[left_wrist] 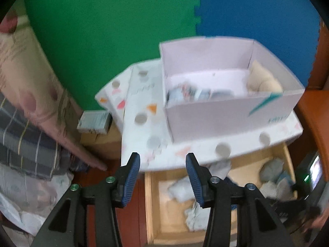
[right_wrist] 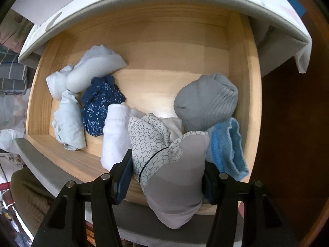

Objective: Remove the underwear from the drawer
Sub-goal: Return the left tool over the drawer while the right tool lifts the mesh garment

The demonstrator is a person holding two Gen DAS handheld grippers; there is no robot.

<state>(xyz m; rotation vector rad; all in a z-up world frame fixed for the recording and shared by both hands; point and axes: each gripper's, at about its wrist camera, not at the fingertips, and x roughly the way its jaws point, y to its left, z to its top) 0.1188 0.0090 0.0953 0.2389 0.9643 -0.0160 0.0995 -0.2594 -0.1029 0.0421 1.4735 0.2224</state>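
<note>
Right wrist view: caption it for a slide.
Right gripper closed on a honeycomb-print grey underwear bundle at the wooden drawer's front edge.

The wooden drawer (right_wrist: 144, 47) is carrying rolled garments on its floor; a grey bundle (right_wrist: 203, 105), a navy one (right_wrist: 98, 105), pale blue ones (right_wrist: 70, 121) and a white one (right_wrist: 115, 135) are lying there.

— In the left wrist view we get only blur: the things in the white box (left_wrist: 232, 111) smear together, and its teal lettering is unreadable.

— On our right, the grey honeycomb underwear (right_wrist: 174, 164) covers the right gripper's (right_wrist: 167, 177) far finger, and the cabinet top (right_wrist: 185, 2) hides the drawer's (right_wrist: 244, 65) back.
</note>
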